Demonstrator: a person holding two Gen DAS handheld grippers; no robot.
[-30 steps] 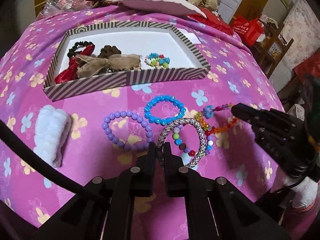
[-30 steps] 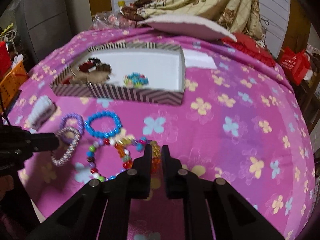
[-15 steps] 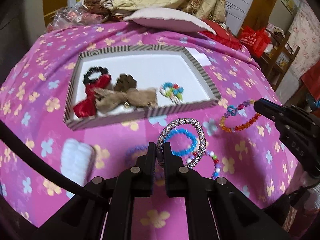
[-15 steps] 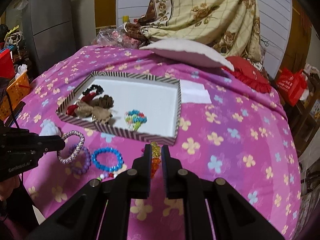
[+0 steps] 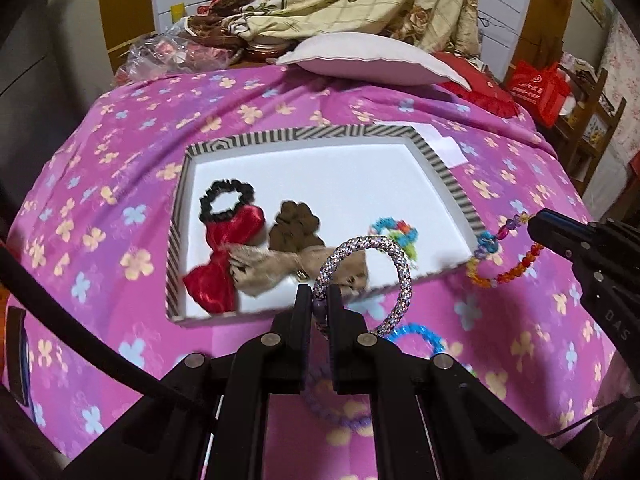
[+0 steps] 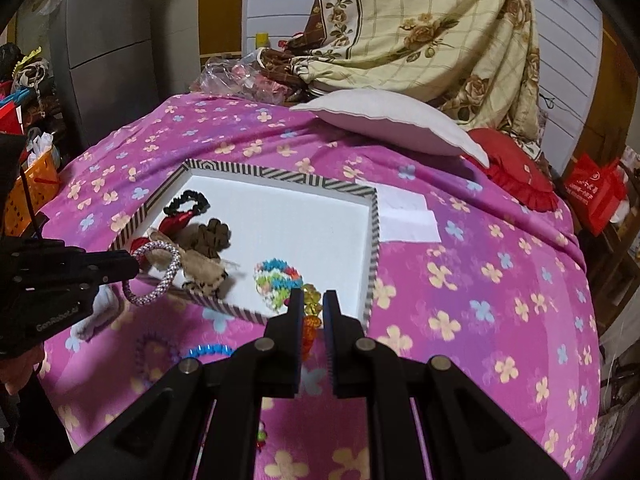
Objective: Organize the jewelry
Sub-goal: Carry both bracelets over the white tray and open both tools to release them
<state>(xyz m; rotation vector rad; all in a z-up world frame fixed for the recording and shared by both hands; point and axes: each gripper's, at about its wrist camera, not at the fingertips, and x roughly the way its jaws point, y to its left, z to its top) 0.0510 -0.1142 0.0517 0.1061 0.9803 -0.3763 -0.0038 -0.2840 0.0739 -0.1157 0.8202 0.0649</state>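
Observation:
My left gripper is shut on a sparkly silver-purple bangle, held up just before the near wall of the striped tray. In the right wrist view that bangle hangs at the tray's near-left corner. My right gripper is shut on an orange-yellow beaded bracelet, raised over the tray's near edge; from the left wrist view this bracelet dangles off the right gripper. Inside the tray lie a red bow with black scrunchie, a brown bow, a tan bow and a multicolour bead bracelet.
A blue bead bracelet and a purple one lie on the pink flowered bedspread near me. A white fluffy item sits left of the tray. A white pillow, red cushion and paper slip lie beyond.
Both grippers have lifted their bracelets off the bedspread and carried them toward the tray. The blue, purple and mixed-bead bracelets stayed on the bedspread.

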